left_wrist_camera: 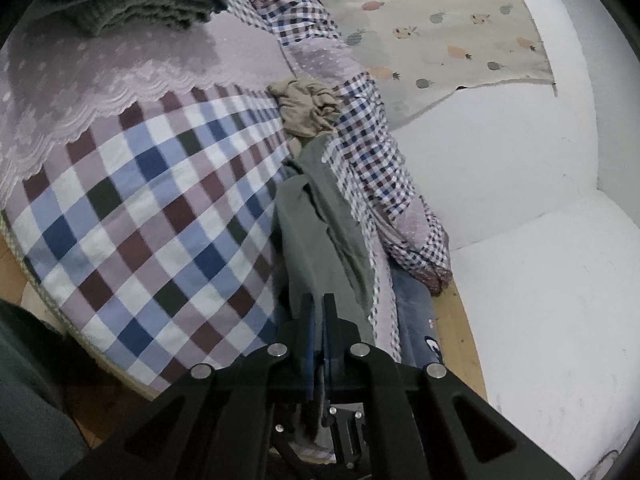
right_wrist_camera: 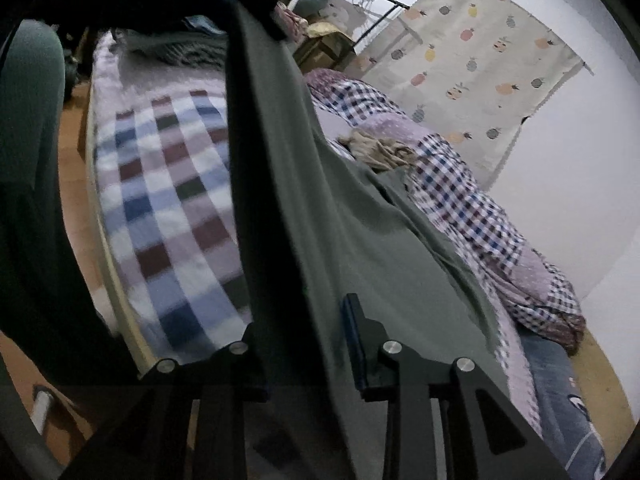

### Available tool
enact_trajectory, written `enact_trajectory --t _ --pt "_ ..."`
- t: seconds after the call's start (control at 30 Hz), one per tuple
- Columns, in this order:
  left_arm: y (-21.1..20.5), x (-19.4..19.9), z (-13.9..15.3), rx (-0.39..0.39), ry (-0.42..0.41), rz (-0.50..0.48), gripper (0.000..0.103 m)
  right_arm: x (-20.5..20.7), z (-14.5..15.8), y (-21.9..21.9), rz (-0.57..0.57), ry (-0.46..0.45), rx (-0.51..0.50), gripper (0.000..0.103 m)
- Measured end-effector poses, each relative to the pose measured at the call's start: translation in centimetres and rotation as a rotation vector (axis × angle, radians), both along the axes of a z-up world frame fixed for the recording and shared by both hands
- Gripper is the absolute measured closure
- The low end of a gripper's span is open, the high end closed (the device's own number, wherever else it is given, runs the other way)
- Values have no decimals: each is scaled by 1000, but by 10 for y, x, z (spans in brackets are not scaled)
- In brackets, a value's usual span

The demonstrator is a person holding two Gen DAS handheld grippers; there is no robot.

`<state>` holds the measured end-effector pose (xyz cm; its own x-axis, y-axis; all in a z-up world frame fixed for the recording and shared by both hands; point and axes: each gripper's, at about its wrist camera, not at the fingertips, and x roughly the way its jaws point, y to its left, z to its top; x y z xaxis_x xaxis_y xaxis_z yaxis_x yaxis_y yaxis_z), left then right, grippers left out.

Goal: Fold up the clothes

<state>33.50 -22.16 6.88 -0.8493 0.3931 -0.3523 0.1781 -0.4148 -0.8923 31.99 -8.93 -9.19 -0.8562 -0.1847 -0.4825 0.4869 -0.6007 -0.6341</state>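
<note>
A grey-green garment [left_wrist_camera: 316,232] hangs stretched over the edge of the bed. My left gripper [left_wrist_camera: 318,305] is shut on its upper edge, jaws pressed together on the cloth. In the right wrist view the same garment [right_wrist_camera: 320,200] drops as a long panel from the left gripper's dark body [right_wrist_camera: 260,16] at the top. My right gripper [right_wrist_camera: 304,320] stands open, and the cloth passes between its two wide-apart fingers. A crumpled beige garment [left_wrist_camera: 308,108] [right_wrist_camera: 380,152] lies on the bed beyond the green one.
The bed carries a large-check cover [left_wrist_camera: 140,200] with a rolled small-check quilt [left_wrist_camera: 372,152] along its far side. Folded clothes [left_wrist_camera: 152,0] are stacked at the head. Jeans [right_wrist_camera: 560,400] lie by the white wall. A person's leg [right_wrist_camera: 28,160] stands at left.
</note>
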Motion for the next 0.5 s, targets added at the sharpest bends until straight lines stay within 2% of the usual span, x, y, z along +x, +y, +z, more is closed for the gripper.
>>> enact_trajectory --t 0.23,0.5 --pt "-13 -1 20 11 42 19 102 -15 -12 47 -87 14 125 73" --pt "-26 -6 39 10 82 31 102 -21 -18 121 -188 16 258 72"
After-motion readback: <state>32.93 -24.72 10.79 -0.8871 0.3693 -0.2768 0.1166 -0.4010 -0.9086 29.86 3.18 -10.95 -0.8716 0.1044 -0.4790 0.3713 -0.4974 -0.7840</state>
